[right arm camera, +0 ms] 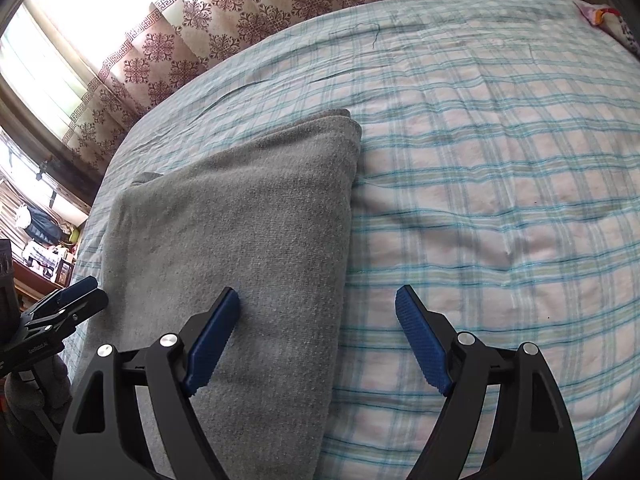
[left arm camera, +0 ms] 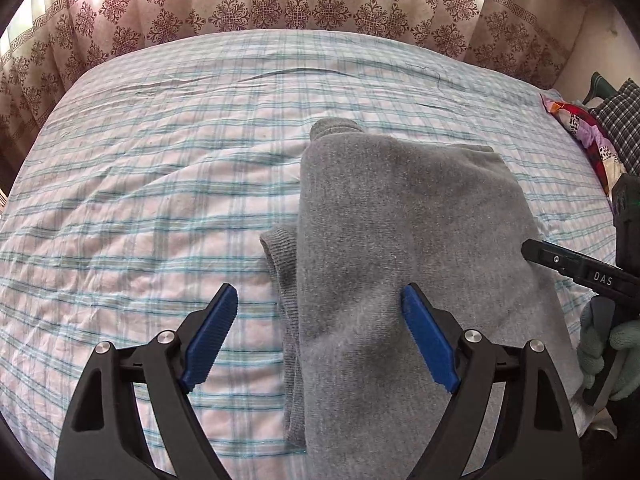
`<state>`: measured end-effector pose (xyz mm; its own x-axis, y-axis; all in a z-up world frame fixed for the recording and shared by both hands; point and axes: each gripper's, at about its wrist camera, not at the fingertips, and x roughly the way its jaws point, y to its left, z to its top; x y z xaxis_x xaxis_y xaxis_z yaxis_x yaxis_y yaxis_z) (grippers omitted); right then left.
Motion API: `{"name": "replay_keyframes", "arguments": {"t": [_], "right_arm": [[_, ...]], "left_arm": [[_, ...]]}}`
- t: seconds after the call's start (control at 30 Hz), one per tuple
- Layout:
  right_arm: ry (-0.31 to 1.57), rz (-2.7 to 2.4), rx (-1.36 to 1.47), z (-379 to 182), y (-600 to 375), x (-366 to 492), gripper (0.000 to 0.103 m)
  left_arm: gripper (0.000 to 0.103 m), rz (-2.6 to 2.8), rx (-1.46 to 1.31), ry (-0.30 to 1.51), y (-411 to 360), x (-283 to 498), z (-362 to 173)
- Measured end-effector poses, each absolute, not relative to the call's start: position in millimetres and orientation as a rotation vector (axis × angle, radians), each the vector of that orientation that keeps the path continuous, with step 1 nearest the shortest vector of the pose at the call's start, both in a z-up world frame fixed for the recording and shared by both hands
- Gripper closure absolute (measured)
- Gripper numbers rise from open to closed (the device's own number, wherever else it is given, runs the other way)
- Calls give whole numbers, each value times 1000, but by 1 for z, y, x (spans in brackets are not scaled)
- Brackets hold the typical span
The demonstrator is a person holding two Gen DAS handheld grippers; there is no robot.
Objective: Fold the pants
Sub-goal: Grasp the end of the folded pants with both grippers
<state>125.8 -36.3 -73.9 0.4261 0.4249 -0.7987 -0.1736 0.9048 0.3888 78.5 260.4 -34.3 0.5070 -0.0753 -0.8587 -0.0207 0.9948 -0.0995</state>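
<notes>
Grey pants (left arm camera: 400,240) lie folded in a thick stack on the plaid bed sheet (left arm camera: 160,180); a ribbed cuff sticks out at the stack's left edge. My left gripper (left arm camera: 318,312) is open and empty, hovering over the near left side of the stack. My right gripper (right arm camera: 318,312) is open and empty, over the right edge of the pants (right arm camera: 248,232). The right gripper also shows at the right of the left wrist view (left arm camera: 560,264). The left gripper shows at the left edge of the right wrist view (right arm camera: 68,300).
A patterned curtain (left arm camera: 300,0) hangs behind the bed. Colourful cloth and a checked pillow (left arm camera: 600,132) lie at the bed's right edge. A window and cluttered shelves (right arm camera: 36,220) are at the far left of the right wrist view.
</notes>
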Motion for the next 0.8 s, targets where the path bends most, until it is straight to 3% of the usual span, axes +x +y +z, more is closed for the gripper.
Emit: {"name": "replay_keyframes", "arguments": {"t": [0.8], "right_arm": [[1125,488,337,-90,-23,147,15]], "left_arm": [[13,-259,-444,1144,295,105,-90]]}}
